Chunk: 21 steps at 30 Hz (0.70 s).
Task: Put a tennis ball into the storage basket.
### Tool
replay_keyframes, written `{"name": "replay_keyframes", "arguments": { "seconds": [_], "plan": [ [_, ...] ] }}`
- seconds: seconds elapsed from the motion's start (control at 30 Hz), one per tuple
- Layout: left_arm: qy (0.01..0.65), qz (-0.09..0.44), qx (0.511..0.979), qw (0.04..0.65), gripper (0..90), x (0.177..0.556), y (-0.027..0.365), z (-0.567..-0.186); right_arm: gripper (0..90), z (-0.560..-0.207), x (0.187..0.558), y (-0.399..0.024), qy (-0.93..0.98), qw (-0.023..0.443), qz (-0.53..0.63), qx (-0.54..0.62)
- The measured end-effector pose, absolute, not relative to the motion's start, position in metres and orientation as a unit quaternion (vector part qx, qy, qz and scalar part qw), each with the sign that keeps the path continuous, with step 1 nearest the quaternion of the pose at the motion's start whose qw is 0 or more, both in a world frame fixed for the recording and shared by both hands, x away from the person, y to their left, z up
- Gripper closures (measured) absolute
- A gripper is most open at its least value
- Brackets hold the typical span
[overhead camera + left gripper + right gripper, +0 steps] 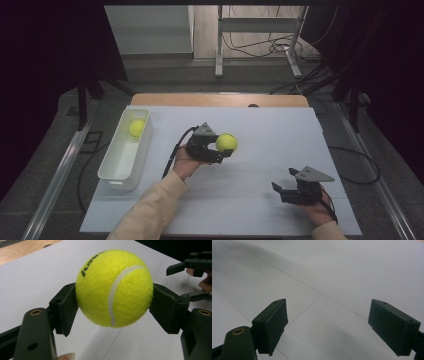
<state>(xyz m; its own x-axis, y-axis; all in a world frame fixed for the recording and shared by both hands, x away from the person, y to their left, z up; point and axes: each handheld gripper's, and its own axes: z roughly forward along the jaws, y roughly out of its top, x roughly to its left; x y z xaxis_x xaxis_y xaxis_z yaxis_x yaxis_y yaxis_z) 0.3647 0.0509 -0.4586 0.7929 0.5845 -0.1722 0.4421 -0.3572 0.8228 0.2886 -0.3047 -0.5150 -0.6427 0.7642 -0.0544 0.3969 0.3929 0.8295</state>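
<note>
Jaws on the left gripper (113, 305) are pinching a yellow tennis ball (114, 288) dead centre, one black pad pressed into each side of the felt, so the ball sits squarely between them and bulges out above and below the pads. It's clearly off the white table cover (37, 277); you can see the sheet under the ball's lower curve in the left gripper view. The white seam curves down the face of the ball toward the camera, and there's black lettering near the top on the side of the left-hand pad. From the high view the same left gripper (220, 148) carries the ball (226, 143) at its tip, out ahead of the hand. Right gripper (329, 325) is a different story: its jaws are spread wide with nothing between them, just bare cover beyond the pads. In the high view that right gripper (282, 182) sits low near the cover, well apart from the held ball. Off beyond the left gripper's far side there's a white bin (114, 170) with a second ball (137, 128) in it.
</note>
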Motion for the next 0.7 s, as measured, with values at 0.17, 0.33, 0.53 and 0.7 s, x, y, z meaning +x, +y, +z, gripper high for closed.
{"name": "replay_keyframes", "arguments": {
  "seconds": [0.17, 0.33, 0.53, 0.7],
  "plan": [
    [0.314, 0.076, 0.819, 0.474, 27.4, 0.363, 0.054, -0.457, 16.2, -0.515, 0.289, -0.305, 0.805, 0.220, 0.417, 0.361],
    [0.316, 0.077, 0.817, 0.477, 27.4, 0.361, 0.059, -0.457, 16.2, -0.515, 0.289, -0.304, 0.805, 0.220, 0.417, 0.360],
    [0.322, 0.080, 0.815, 0.476, 27.4, 0.359, 0.065, -0.456, 16.2, -0.516, 0.289, -0.304, 0.805, 0.220, 0.417, 0.360],
    [0.323, 0.081, 0.813, 0.477, 27.4, 0.358, 0.068, -0.456, 16.2, -0.516, 0.289, -0.304, 0.805, 0.221, 0.416, 0.360]
  ]
}}
